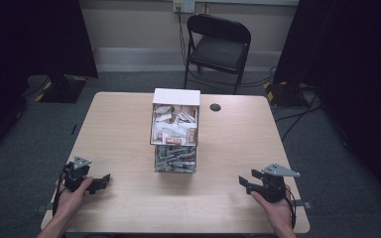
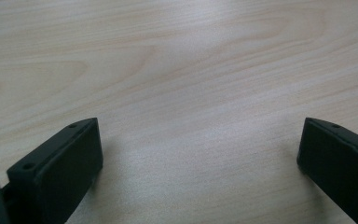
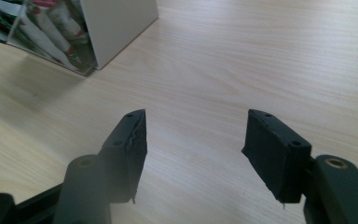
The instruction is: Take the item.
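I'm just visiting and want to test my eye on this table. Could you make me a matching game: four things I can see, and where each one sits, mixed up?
Things:
1. Packet box
2. Left tool
3. Right tool
4. Folding chair

Places:
A. On the floor beyond the table's far edge
B. Near corner of the table, on the person's left
C. Middle of the table
D. Near corner of the table, on the person's right

Pairs: 1-C, 2-B, 3-D, 4-A
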`<state>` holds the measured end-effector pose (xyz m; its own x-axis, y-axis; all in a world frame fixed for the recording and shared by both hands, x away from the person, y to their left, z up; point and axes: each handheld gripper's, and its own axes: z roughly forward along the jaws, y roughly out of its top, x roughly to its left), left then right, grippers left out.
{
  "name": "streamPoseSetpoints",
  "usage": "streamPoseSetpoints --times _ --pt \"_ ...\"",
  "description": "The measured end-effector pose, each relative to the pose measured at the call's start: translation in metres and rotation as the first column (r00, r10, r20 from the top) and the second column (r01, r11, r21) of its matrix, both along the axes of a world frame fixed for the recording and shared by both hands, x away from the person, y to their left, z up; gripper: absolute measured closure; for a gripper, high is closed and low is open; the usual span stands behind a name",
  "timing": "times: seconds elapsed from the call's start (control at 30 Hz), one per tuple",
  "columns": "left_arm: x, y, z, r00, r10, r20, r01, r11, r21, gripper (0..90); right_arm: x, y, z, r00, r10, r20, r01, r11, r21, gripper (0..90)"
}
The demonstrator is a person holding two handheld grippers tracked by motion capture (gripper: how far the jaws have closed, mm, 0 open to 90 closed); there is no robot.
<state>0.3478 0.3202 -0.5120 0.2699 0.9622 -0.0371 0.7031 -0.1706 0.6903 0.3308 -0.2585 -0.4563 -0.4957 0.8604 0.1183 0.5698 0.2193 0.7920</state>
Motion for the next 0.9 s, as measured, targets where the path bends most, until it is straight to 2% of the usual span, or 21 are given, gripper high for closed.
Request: streamPoseSetpoints --times 0.23,0.5,0.67,0.9 --pt "0.0 0.0 0.0 1.0 0.001 0.0 -0.001 1.0 0.002 0.0 -0.001 0.016 0.008 0.9959 0.09 0.008 -0.09 0.996 0.024 44.5" --pt "0.0 0.0 0.0 1.0 0.001 0.0 -0.001 1.0 0.0 0.0 0.001 0.033 0.014 0.9908 0.134 0.021 -0.135 0.99 0.045 45.7" --pt "0.0 0.0 0.0 1.0 0.0 0.0 0.0 1.0 0.0 0.0 0.004 0.05 0.018 0.984 0.175 0.031 -0.177 0.982 0.068 47.3" --pt "0.0 0.0 0.0 1.0 0.0 0.0 0.0 1.0 0.001 0.0 0.003 0.063 0.019 0.9758 0.216 0.032 -0.218 0.974 0.067 48.5"
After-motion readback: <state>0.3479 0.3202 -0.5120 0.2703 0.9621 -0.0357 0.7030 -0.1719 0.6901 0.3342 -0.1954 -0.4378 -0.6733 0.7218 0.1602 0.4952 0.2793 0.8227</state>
